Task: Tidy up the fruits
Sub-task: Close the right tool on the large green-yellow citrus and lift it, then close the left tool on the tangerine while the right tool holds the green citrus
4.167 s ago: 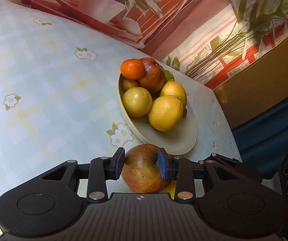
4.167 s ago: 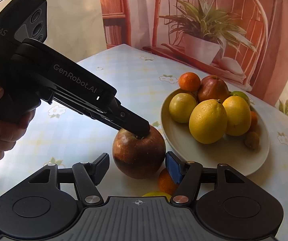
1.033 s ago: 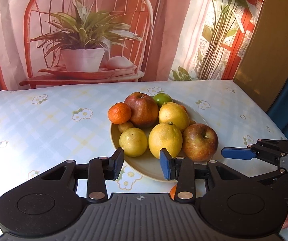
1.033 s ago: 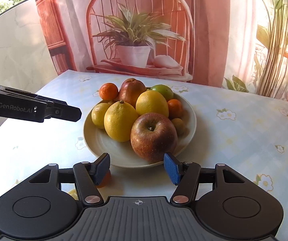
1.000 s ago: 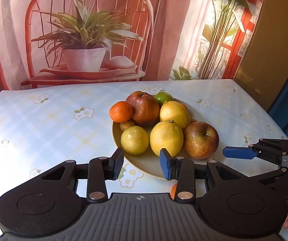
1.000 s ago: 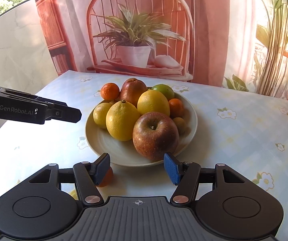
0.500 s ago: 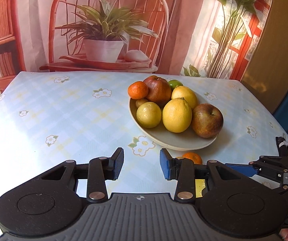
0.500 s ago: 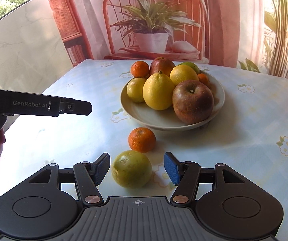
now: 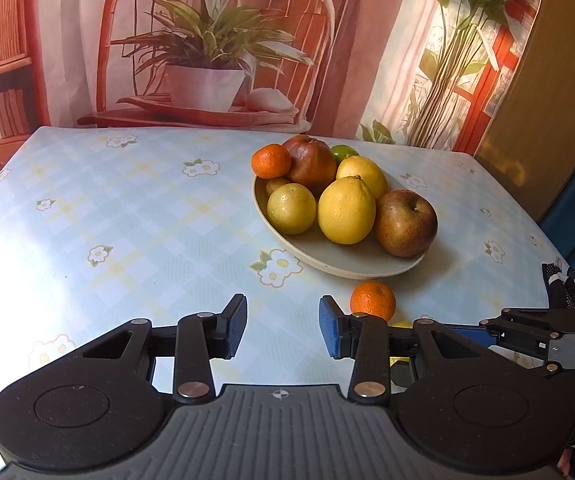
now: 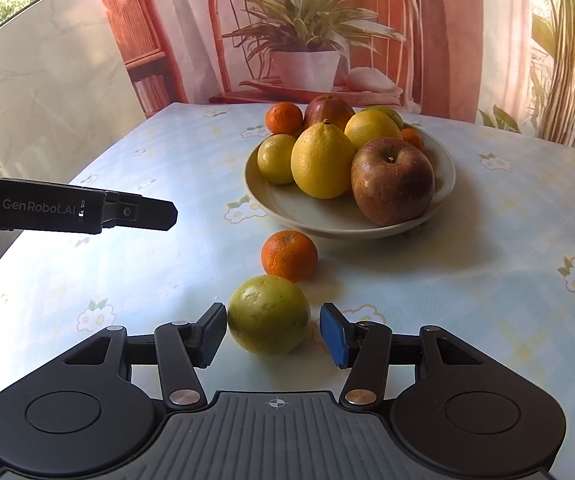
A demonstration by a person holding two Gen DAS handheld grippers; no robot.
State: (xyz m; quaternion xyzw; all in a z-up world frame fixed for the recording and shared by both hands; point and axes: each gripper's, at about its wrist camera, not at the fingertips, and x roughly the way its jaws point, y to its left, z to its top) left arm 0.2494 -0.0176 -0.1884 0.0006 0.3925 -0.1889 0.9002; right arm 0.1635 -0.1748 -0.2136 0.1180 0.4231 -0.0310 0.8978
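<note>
A beige bowl (image 10: 315, 216) (image 9: 351, 266) on the table holds lemons, two apples, a tangerine and a lime. A loose tangerine (image 10: 289, 256) (image 9: 372, 301) lies on the table in front of the bowl. A yellow-green citrus fruit (image 10: 269, 314) lies nearer, between the fingers of my right gripper (image 10: 273, 334), which is open and not clamped on it. My left gripper (image 9: 283, 330) is open and empty above the bare tablecloth, left of the loose tangerine. The left gripper also shows in the right wrist view (image 10: 135, 214).
The table (image 9: 127, 216) has a light blue checked cloth with flowers. A printed backdrop of a chair and potted plant (image 9: 207, 76) hangs behind the far edge. A wooden panel (image 9: 547, 100) and dark blue curtain stand at the right.
Both grippers have pulled back from the bowl toward the near side of the table. The right gripper now has the yellow-green fruit between its open fingers. The apple stays in the bowl.
</note>
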